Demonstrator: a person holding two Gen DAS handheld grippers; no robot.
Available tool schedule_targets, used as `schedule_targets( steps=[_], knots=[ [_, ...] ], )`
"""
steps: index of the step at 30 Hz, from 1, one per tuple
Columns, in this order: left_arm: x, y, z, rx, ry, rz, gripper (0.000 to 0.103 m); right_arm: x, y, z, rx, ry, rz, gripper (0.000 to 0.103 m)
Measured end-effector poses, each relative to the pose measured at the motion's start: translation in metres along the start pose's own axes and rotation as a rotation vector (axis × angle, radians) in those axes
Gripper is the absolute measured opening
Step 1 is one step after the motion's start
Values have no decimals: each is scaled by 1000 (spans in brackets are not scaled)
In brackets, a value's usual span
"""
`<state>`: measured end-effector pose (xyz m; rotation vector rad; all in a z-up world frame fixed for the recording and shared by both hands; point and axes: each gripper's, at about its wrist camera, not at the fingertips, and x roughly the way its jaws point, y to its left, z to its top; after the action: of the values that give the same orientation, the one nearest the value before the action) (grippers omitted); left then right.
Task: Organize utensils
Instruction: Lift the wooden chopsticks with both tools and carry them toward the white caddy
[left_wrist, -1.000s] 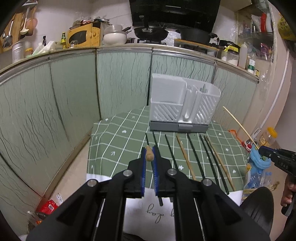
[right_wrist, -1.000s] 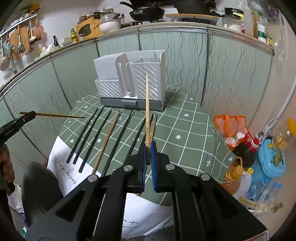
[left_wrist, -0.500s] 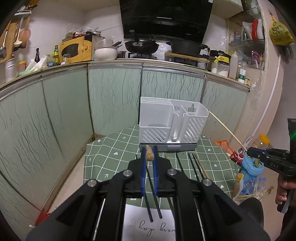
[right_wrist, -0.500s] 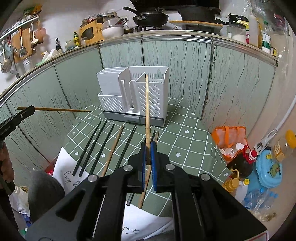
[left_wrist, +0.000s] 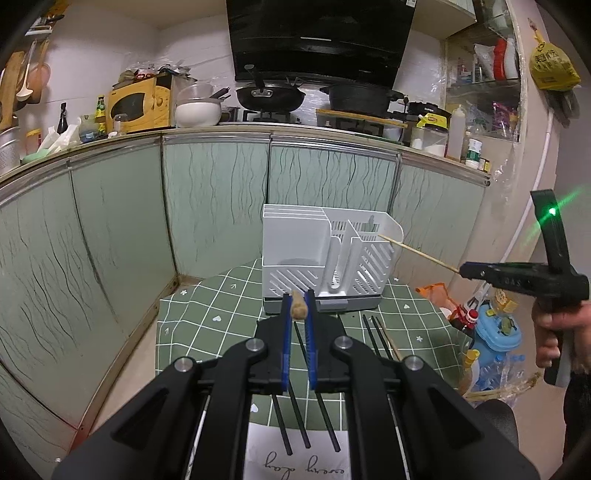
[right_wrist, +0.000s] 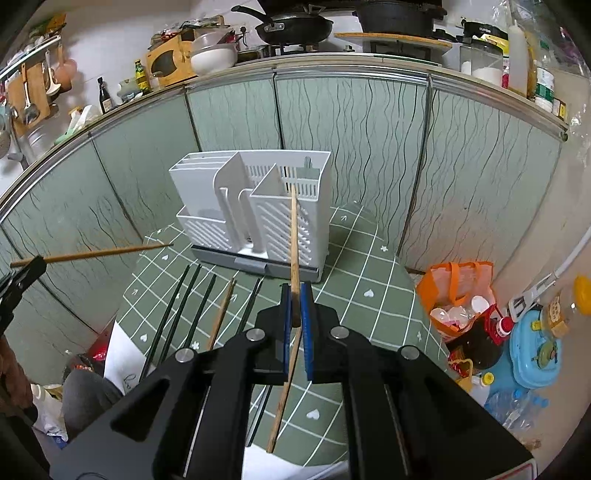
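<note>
A white slotted utensil holder stands at the back of the green checked table. My left gripper is shut on the thick end of a wooden chopstick, raised above the table; in the right wrist view that chopstick points right, toward the holder. My right gripper is shut on another wooden chopstick. Its thin tip reaches the rim of the holder's right compartment. Several black chopsticks and two wooden ones lie in a row on the table.
Green cabinet fronts curve closely behind and left of the table. Bottles, a blue container and an orange bag crowd the floor on the right. A white sheet of paper overhangs the table's near edge.
Both grippers have risen from the table. My right gripper has carried its chopstick toward the holder, so the tip now meets the right compartment's rim. Both grips are unchanged.
</note>
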<state>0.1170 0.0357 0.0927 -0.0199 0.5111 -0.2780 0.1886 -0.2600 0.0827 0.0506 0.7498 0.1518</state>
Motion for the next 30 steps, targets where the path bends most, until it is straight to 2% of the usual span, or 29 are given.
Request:
schedule_targets(
  steps=[14, 22, 30],
  knots=[
    [4, 1, 7, 2, -4, -6, 8, -4, 1, 47, 10, -67, 30, 5],
    [9, -5, 27, 21, -28, -31, 8, 4, 1, 87, 8, -100, 28, 5],
    [13, -14, 63, 21, -71, -96, 8, 30, -1, 114, 5, -96, 35, 5]
  ],
)
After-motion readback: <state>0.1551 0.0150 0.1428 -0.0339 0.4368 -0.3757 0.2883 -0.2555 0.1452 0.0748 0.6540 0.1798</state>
